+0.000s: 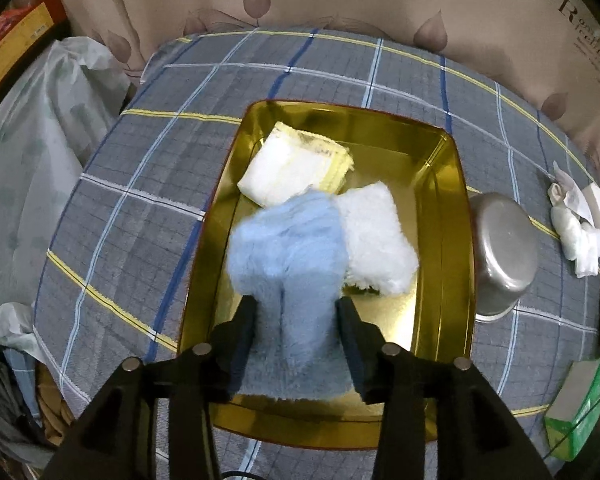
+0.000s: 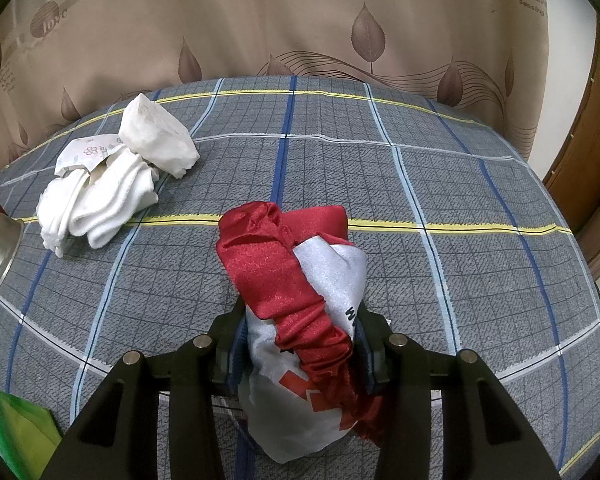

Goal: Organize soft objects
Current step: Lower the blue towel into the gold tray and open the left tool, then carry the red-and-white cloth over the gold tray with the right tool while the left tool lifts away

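Note:
A gold metal tray [image 1: 440,200] lies on the grey checked bedcover [image 1: 140,208]. In it are a folded white and yellow cloth [image 1: 296,168], a white fluffy cloth [image 1: 376,240] and a light blue fluffy cloth [image 1: 288,248]. My left gripper [image 1: 296,304] points down into the tray, and its pads touch both sides of the blue cloth, which is pinched narrow between them. Its far end is blurred and rests against the other two cloths. My right gripper [image 2: 300,320] is shut on a red and white satin cloth bundle [image 2: 292,280] just above the bedcover.
A steel bowl [image 1: 504,252] lies tipped against the tray's right side. White socks [image 2: 96,200], a printed paper label and a folded white cloth [image 2: 156,136] lie at the far left in the right wrist view. A green box [image 1: 576,412] sits near the front; a curtain hangs behind.

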`<action>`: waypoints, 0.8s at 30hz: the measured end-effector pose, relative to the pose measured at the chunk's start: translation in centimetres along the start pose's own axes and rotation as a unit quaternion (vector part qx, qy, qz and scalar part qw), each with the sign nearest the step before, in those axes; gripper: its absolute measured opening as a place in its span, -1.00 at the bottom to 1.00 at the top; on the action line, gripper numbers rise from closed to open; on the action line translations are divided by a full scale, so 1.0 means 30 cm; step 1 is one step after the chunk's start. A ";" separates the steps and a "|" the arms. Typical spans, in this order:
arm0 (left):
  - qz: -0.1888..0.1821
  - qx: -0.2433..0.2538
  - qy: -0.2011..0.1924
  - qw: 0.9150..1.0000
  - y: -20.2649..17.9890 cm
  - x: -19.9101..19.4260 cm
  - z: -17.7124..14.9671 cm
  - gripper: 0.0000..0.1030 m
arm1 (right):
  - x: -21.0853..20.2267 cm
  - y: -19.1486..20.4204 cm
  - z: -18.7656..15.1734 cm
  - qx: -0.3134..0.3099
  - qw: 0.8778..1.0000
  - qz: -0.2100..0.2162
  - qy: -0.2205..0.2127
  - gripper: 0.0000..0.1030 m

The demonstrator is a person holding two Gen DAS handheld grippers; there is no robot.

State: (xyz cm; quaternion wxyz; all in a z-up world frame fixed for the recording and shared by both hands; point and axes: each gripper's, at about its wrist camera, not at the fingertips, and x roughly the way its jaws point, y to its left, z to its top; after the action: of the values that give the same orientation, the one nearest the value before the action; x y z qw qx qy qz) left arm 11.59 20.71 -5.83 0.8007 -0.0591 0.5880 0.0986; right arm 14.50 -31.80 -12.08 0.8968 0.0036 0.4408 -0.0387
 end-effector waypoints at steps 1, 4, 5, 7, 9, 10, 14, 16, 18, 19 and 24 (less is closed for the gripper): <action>0.001 0.001 -0.001 1.000 0.000 -0.002 0.000 -0.15 | 0.000 -0.001 0.000 0.000 1.000 0.000 0.000 -0.19; 0.003 0.001 -0.003 1.000 0.003 -0.008 0.001 -0.14 | 0.001 0.004 0.001 0.000 1.000 -0.001 0.000 -0.19; 0.002 0.000 -0.004 1.000 0.005 -0.012 0.002 -0.13 | 0.002 0.005 0.002 -0.001 1.000 -0.001 0.000 -0.19; -0.004 -0.002 -0.007 1.000 0.008 -0.025 0.003 -0.13 | 0.001 0.004 0.001 -0.001 1.000 -0.001 0.000 -0.19; -0.010 -0.004 -0.014 1.000 0.012 -0.039 0.001 -0.13 | 0.001 0.007 0.001 -0.001 1.000 -0.001 0.000 -0.19; -0.011 -0.005 -0.020 1.000 0.012 -0.051 -0.001 -0.13 | 0.001 0.005 0.001 -0.001 1.000 -0.001 0.000 -0.19; -0.001 -0.006 -0.050 0.999 0.016 -0.093 -0.012 -0.14 | 0.002 0.006 0.001 -0.002 1.000 -0.003 0.001 -0.19; 0.009 -0.005 -0.069 0.998 0.024 -0.120 -0.024 -0.13 | 0.002 0.008 0.001 -0.001 1.000 -0.002 0.001 -0.19; 0.016 -0.006 -0.080 0.997 0.039 -0.137 -0.034 -0.13 | 0.003 0.014 0.001 -0.002 1.000 -0.003 0.001 -0.19; 0.020 -0.007 -0.086 0.996 0.053 -0.145 -0.044 -0.13 | 0.003 0.013 0.001 -0.003 1.000 -0.004 0.001 -0.19; 0.029 -0.019 -0.101 0.994 0.106 -0.147 -0.081 -0.13 | 0.003 0.007 0.000 -0.005 1.000 -0.006 0.001 -0.19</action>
State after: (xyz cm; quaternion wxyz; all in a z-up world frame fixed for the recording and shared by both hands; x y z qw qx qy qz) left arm 7.34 22.91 -2.29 0.8514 -0.0475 0.5037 0.1384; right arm 14.58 -31.61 -12.16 0.8960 -0.0039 0.4421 -0.0419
